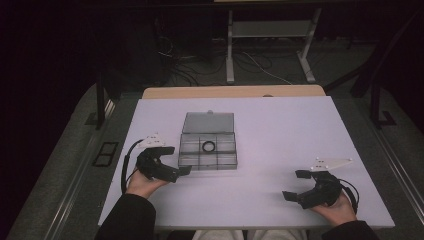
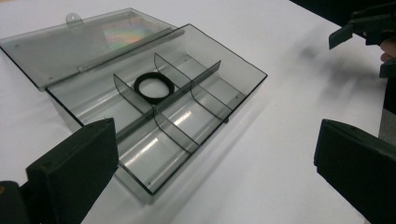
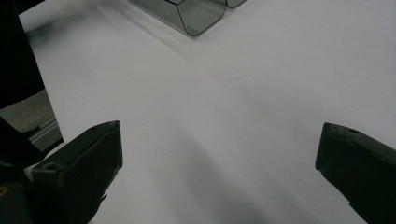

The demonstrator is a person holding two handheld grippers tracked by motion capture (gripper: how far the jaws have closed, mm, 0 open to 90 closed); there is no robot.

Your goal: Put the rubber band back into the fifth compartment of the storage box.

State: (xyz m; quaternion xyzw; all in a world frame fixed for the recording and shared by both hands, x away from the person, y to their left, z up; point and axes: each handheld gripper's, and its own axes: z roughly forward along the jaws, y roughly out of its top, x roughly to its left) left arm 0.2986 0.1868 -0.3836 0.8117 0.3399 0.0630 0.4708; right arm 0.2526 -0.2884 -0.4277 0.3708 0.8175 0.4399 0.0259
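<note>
— What sort of room is it?
— Dim; a dark floor with loose cables (image 1: 200,65) and the pale legs of another table (image 1: 230,47) at the back; in front, a matt white tabletop (image 1: 290,130), smooth and rectangular.

— What sits on it?
— A smoky, see-through plastic compartment box (image 1: 208,150) near the middle; its hinged lid (image 1: 208,122) lies flat open on the far side; thin curved dividers split it into six cells, and a black ring (image 1: 209,146) lies flat in the middle cell of the far row; the other cells look bare and glossy.

— And the grippers?
— The left gripper (image 1: 172,162) is just beside the box's near left corner, jaws spread wide with nothing between them; in its own view the box lies just ahead of the blocky black jaws. The right gripper (image 1: 296,185) rests well apart on the right, near the front edge, jaws also wide and holding nothing.

— Anything in the way?
— Only the box's wall and dividers stand between the left gripper and the ring; bare tabletop lies between the right gripper and the box.
</note>
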